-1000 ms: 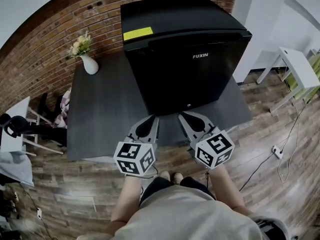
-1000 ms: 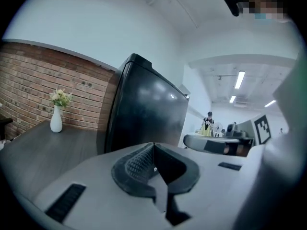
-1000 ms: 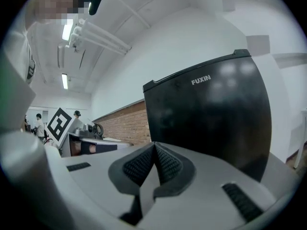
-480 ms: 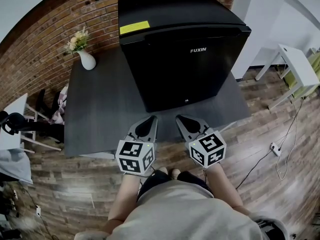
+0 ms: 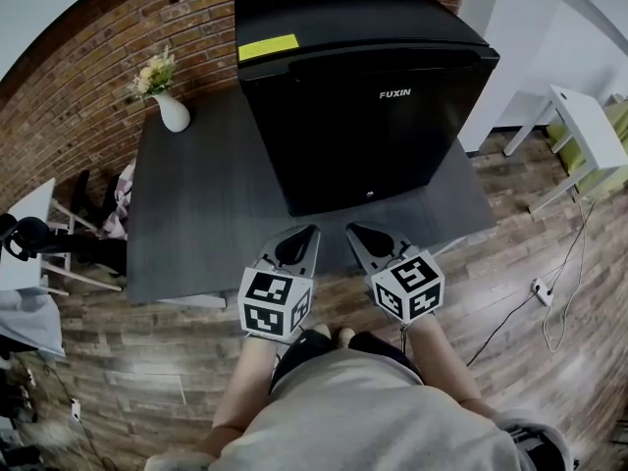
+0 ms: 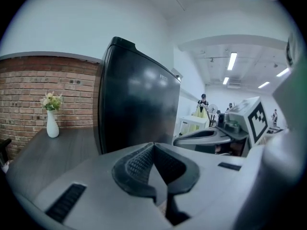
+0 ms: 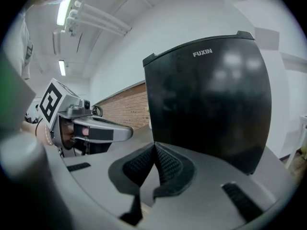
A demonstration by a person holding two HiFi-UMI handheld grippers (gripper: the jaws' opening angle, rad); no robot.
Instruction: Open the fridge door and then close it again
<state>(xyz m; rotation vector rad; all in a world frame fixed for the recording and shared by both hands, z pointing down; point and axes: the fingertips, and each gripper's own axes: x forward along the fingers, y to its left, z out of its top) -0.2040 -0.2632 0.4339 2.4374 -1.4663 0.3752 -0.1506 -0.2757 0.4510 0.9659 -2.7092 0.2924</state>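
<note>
A small black fridge point(image 5: 363, 96) marked FUXIN stands on a dark grey table point(image 5: 196, 214), its door shut and facing me. It fills the left gripper view as the fridge point(image 6: 134, 109) and the right gripper view as the fridge point(image 7: 211, 99). My left gripper point(image 5: 312, 230) hovers over the table's near edge, shut and empty, short of the door. Beside it my right gripper point(image 5: 351, 229) is shut and empty too. Both point at the lower door without touching it. In the gripper views the left gripper point(image 6: 153, 145) and right gripper point(image 7: 154, 145) show pads pressed together.
A white vase with flowers point(image 5: 171, 106) stands at the table's far left by the brick wall. A white side table point(image 5: 589, 130) is at the right. A cable with a plug point(image 5: 540, 297) lies on the wooden floor. Chairs point(image 5: 69, 243) sit to the left.
Both grippers have sunk a little toward the table's near edge and stay shut. The fridge door has not moved.
</note>
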